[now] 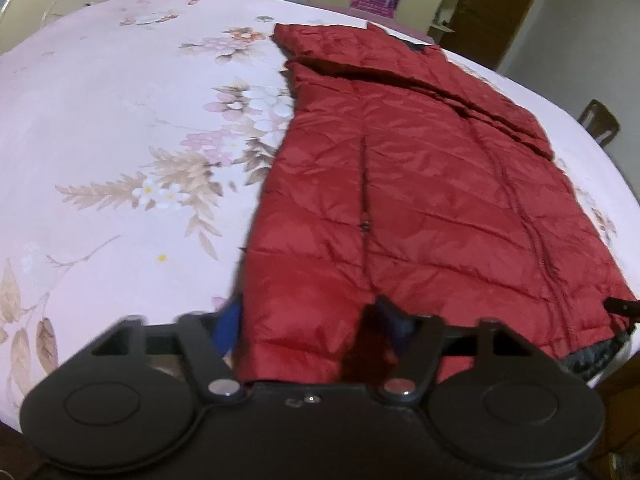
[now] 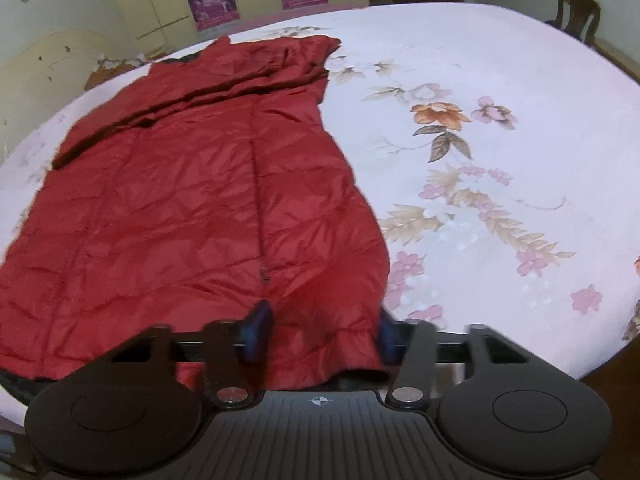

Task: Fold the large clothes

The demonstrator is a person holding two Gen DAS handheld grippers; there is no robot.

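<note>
A long red quilted jacket (image 1: 420, 200) lies flat on the bed, its hem towards me and its collar at the far end. In the left wrist view my left gripper (image 1: 312, 320) straddles the hem's left corner. The red fabric fills most of the gap, and the right blue finger (image 1: 394, 322) stands just off it at a slit. In the right wrist view the jacket (image 2: 180, 200) stretches away to the left. My right gripper (image 2: 323, 334) has its blue pads against the hem's right corner, between the zipper line and the side edge.
A pink flowered bedsheet (image 1: 100, 120) covers the bed (image 2: 500, 80) on both sides of the jacket. A wooden chair (image 2: 576, 12) stands beyond the far right edge. Purple posters (image 2: 208, 0) hang on the back wall. Dark lining (image 2: 12, 380) shows under the hem.
</note>
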